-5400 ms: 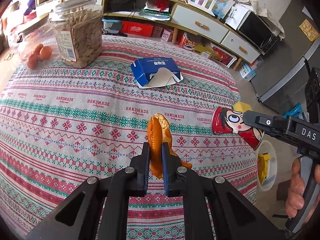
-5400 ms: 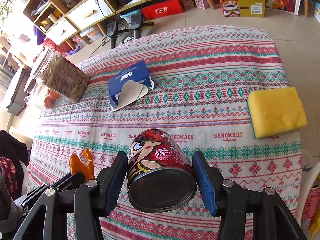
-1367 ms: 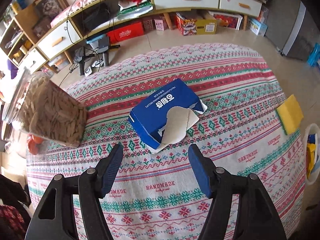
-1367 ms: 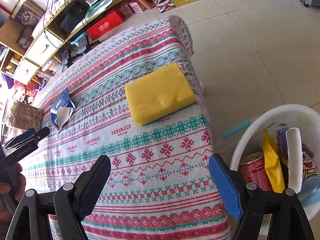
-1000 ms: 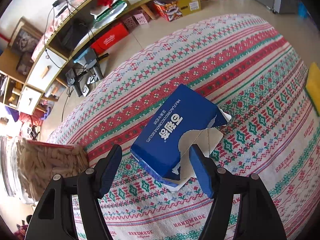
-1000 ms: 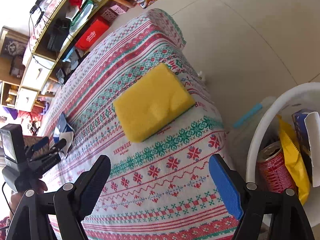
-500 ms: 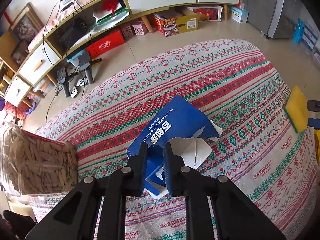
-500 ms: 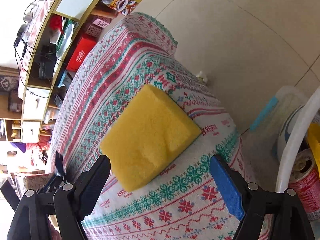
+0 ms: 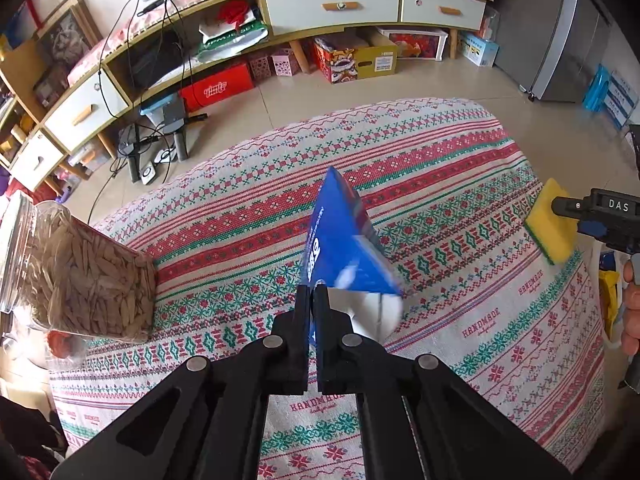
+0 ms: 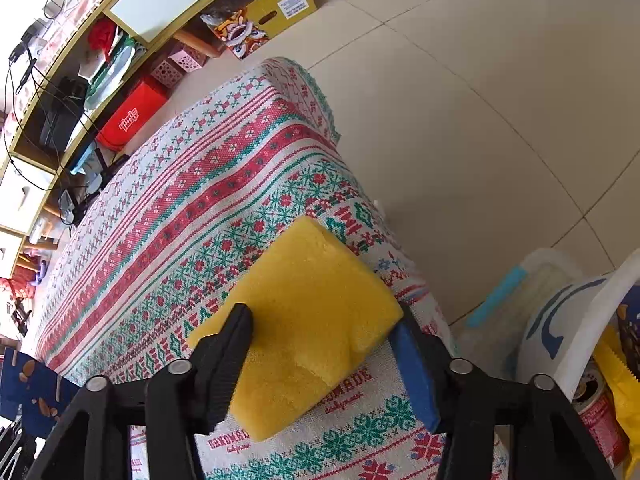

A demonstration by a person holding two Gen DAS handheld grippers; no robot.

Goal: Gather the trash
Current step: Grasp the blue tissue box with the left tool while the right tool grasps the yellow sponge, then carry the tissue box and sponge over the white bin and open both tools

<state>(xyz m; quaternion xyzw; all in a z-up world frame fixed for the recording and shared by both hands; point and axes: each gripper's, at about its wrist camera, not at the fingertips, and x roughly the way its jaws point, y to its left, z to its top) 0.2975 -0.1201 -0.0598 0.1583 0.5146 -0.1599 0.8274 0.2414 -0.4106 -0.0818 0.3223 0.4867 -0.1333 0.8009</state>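
A blue tissue box [image 9: 340, 248] with a torn white flap hangs tilted above the patterned tablecloth [image 9: 480, 304], its lower corner pinched in my left gripper [image 9: 312, 300], which is shut on it. A yellow sponge [image 10: 312, 288] lies at the table's right edge. My right gripper [image 10: 320, 332] straddles it with its jaws closing, and both pads touch the sponge's sides. In the left wrist view the sponge [image 9: 550, 224] shows at the far right with the right gripper [image 9: 592, 216] on it.
A clear jar of seeds [image 9: 88, 276] stands at the table's left. A white trash bin [image 10: 576, 312] holding a red can and yellow wrappers sits on the floor just past the table's right edge. A person's hand [image 9: 632, 312] holds the right gripper.
My left gripper shut on the blue box's corner and lifted it off the cloth. My right gripper came down over the yellow sponge and narrowed onto its sides.
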